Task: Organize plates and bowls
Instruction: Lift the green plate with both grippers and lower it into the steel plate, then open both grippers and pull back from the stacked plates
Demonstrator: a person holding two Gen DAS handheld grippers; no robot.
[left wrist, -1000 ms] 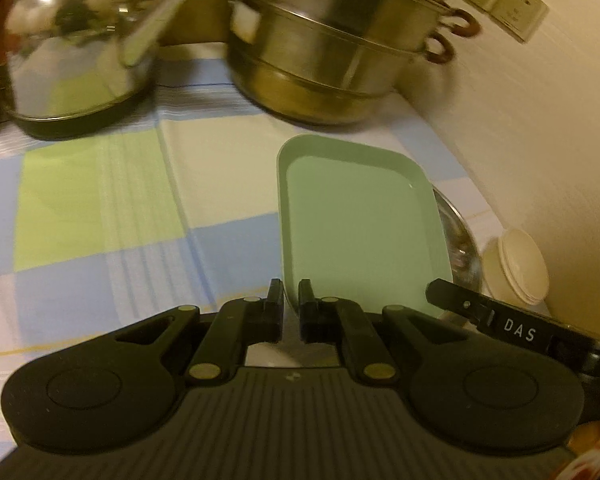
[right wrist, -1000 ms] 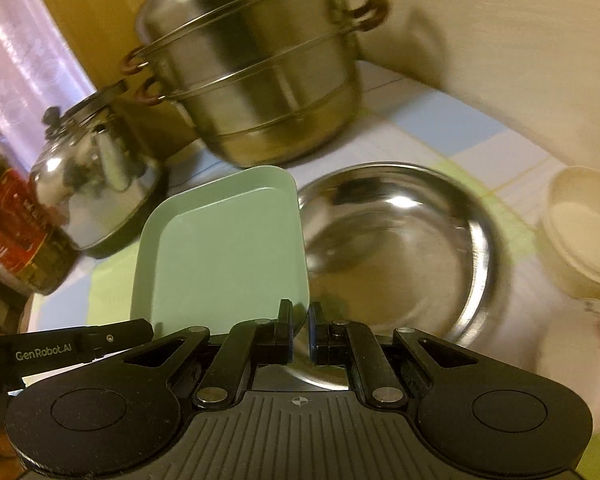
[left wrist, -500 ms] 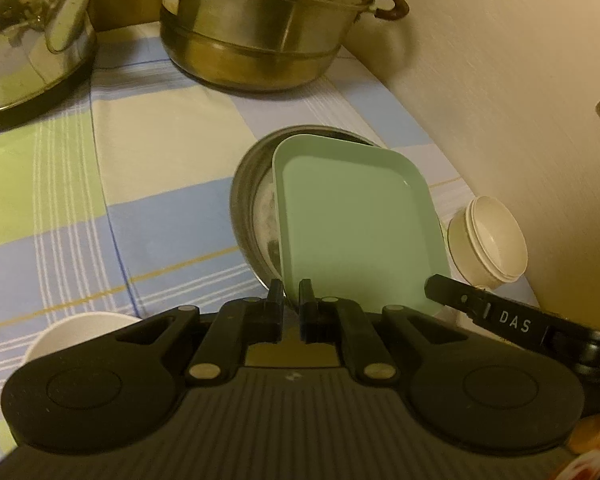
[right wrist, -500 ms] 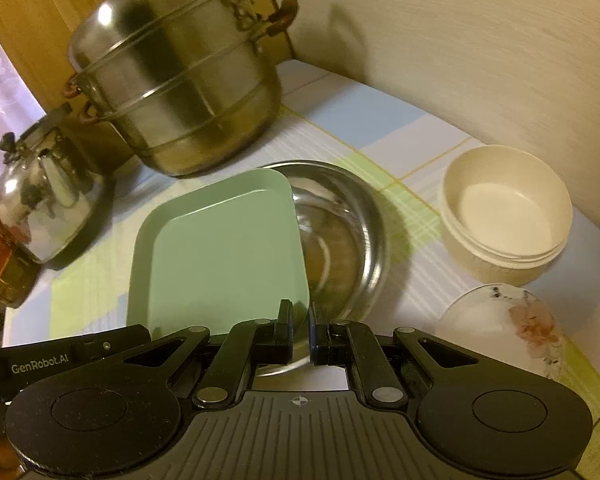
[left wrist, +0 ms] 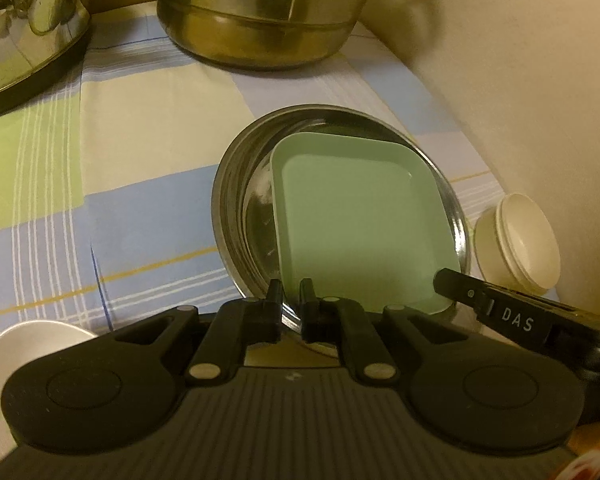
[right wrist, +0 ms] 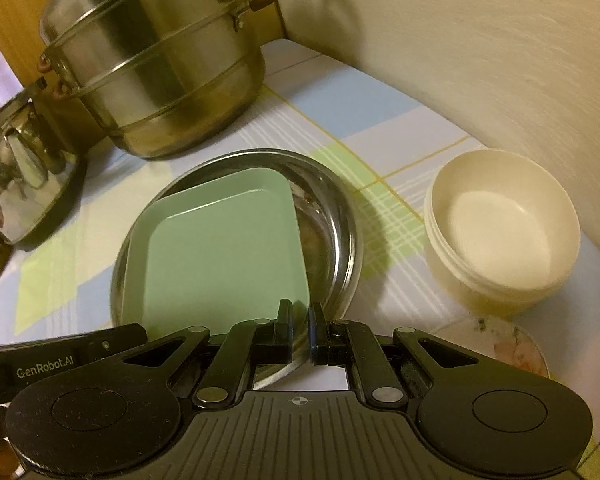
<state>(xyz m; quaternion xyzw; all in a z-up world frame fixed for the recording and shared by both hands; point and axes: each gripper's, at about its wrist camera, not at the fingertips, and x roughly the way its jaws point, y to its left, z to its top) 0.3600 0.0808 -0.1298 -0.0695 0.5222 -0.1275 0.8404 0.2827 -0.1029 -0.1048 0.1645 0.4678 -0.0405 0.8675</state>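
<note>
**Green plate over the steel basin, pinched at both near corners**

A matte, mint-green square plate point(left wrist: 356, 224) with rounded corners and a shallow raised rim lies inside a shiny round steel basin point(right wrist: 336, 216) on a checked cloth point(left wrist: 148, 184). The left gripper point(left wrist: 291, 289) is clamped on the plate's near edge; the right gripper point(right wrist: 299, 310) clamps its other near corner. A stack of smooth cream bowls point(right wrist: 504, 224) sits just right of the right gripper's jaws.

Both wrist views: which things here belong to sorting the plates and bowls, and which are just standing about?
Job:
green square plate, held by both tongs
round steel plate under it
cream bowls
flowered saucer
white dish

Standing about:
steamer pot
kettle
checked cloth
</note>
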